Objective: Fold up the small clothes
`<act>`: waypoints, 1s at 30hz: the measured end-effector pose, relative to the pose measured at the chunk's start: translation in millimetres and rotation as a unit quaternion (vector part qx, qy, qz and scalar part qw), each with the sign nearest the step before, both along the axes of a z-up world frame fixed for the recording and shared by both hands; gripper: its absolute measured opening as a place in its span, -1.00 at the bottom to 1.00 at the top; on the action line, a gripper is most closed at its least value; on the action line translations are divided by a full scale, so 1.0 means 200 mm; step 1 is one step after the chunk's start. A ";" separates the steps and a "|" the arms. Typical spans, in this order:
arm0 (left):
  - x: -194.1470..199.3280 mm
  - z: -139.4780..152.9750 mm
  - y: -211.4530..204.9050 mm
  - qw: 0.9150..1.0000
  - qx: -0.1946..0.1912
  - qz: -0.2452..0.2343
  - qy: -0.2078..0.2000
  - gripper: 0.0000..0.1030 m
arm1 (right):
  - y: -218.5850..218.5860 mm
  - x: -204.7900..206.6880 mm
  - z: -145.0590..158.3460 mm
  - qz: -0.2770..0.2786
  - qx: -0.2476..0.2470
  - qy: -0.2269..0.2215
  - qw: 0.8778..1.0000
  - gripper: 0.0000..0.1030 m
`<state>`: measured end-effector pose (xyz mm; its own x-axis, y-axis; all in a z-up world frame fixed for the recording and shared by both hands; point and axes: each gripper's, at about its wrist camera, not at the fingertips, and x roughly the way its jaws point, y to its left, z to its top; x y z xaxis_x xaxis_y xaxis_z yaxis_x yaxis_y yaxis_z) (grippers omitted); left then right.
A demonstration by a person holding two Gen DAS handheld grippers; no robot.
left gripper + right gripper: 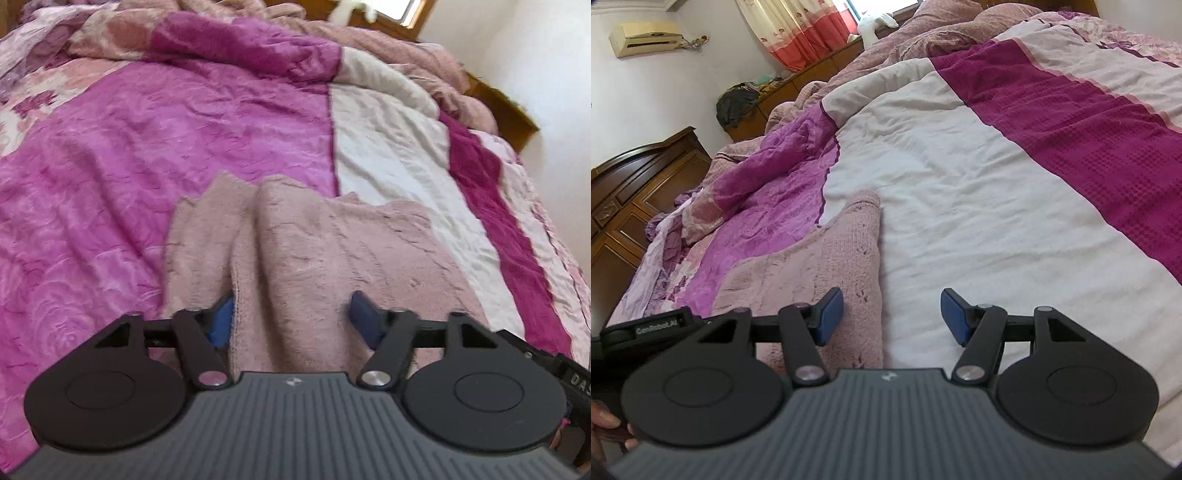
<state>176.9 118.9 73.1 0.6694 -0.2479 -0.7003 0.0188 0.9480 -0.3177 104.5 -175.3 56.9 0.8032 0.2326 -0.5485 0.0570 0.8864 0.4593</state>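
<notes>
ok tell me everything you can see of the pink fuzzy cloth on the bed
The pink fuzzy cloth is dusty pink, fleecy and soft-looking. It lies rumpled on the bedspread, across the seam between the magenta and white panels, with a raised fold running lengthwise. The left gripper straddles that fold, fingers apart, one against its edge. The right gripper hangs open over its right edge, not gripping.

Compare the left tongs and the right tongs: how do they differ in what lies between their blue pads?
A raised fold of the pink fuzzy garment fills the gap of the left tongs; the right tongs straddle the garment's edge, mostly over the white bedspread. The left tongs' left pad touches the fold; the right tongs' pads press nothing. Both stand open.
</notes>
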 end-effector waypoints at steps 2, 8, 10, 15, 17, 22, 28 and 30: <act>0.00 -0.01 -0.04 1.000 0.005 -0.010 -0.003 0.02 | 0.00 0.00 -0.01 -0.001 0.002 -0.001 1.000 0.21; -0.03 0.09 -0.07 0.997 0.042 -0.032 -0.050 -0.55 | 0.06 -0.01 0.00 0.017 -0.009 -0.007 1.000 0.21; -0.05 0.18 -0.04 0.996 0.049 -0.032 -0.064 -0.55 | 0.09 -0.01 0.02 0.052 0.008 -0.011 0.999 0.20; -0.02 0.20 0.13 0.996 0.073 -0.011 -0.051 -0.53 | 0.28 -0.05 0.04 0.132 -0.001 -0.029 0.991 0.20; 0.01 0.10 0.18 0.996 0.087 0.010 -0.010 -0.45 | 0.36 -0.07 0.04 0.156 -0.029 -0.038 0.987 0.20; -0.08 0.08 0.24 0.997 0.073 0.013 -0.014 -0.02 | 0.38 -0.09 0.05 0.165 -0.045 -0.042 0.984 0.20; -0.19 0.12 0.17 0.994 0.106 -0.016 -0.024 0.40 | 0.31 -0.07 0.05 0.142 0.000 -0.029 0.989 0.20; -0.19 0.10 0.14 0.987 0.158 -0.007 -0.021 0.41 | 0.29 -0.05 0.06 0.130 -0.006 -0.027 0.991 0.21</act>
<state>138.5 147.1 93.0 0.6978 -0.0312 -0.7156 0.0398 0.9992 -0.0047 93.6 -117.9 68.1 0.7453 0.4295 -0.5099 -0.1987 0.8732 0.4451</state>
